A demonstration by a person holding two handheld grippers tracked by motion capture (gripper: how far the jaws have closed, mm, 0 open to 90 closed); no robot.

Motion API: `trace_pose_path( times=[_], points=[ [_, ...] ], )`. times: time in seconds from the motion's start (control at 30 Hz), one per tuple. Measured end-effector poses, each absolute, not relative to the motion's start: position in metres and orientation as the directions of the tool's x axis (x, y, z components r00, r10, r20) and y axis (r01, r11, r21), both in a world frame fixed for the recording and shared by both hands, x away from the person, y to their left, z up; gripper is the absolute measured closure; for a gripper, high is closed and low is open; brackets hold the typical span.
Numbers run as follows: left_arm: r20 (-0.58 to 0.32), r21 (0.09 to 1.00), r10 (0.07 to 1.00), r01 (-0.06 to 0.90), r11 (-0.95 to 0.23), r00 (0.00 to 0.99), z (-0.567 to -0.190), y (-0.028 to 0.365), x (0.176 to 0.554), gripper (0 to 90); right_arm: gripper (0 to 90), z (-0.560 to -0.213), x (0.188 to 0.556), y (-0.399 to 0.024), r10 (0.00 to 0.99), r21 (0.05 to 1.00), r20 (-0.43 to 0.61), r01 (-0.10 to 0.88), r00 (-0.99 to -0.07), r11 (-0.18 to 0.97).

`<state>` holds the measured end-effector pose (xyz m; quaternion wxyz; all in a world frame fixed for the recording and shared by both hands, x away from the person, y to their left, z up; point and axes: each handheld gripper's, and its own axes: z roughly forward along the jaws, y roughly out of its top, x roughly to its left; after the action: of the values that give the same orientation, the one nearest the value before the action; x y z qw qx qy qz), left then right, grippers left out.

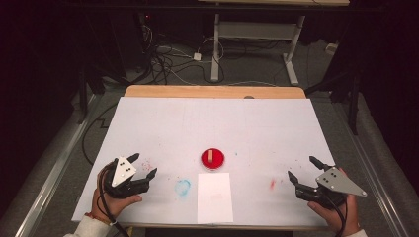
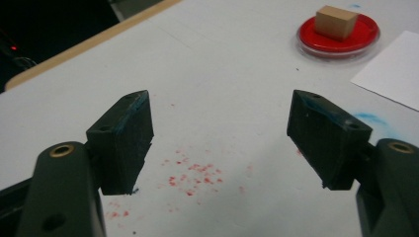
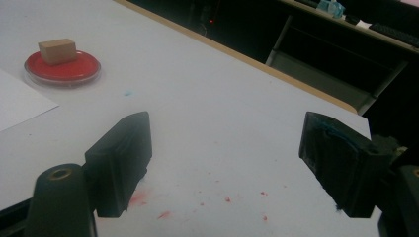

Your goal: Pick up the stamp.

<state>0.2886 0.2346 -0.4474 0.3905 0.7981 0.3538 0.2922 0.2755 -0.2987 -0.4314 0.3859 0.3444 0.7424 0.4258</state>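
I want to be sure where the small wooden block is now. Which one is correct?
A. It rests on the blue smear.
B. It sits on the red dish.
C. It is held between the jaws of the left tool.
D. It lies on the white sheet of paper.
B: the wooden block sits on the red dish, just beyond the white sheet of paper and apart from both open tools.

Left tongs (image 2: 220, 143) spread wide over the white table (image 2: 222, 64), nothing between. Red speckles (image 2: 192, 173) underneath, wooden block (image 2: 337, 22) on red dish (image 2: 338, 35) top right.
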Motion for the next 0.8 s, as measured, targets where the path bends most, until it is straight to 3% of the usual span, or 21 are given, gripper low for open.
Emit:
trace_pose_path(
  times=[0.43,0.8],
  points=[
    [0.156,0.821,0.769,0.352,-0.45,0.621,-0.448,0.22,0.286,23.8,20.0,-0.433,0.275,-0.292,0.826,0.887,-0.284,0.192,-0.487,0.419],
    [0.199,0.802,0.747,0.333,-0.496,0.635,-0.442,0.196,0.295,23.8,19.4,-0.434,0.276,-0.291,0.821,0.886,-0.285,0.189,-0.495,0.422]
  ],
)
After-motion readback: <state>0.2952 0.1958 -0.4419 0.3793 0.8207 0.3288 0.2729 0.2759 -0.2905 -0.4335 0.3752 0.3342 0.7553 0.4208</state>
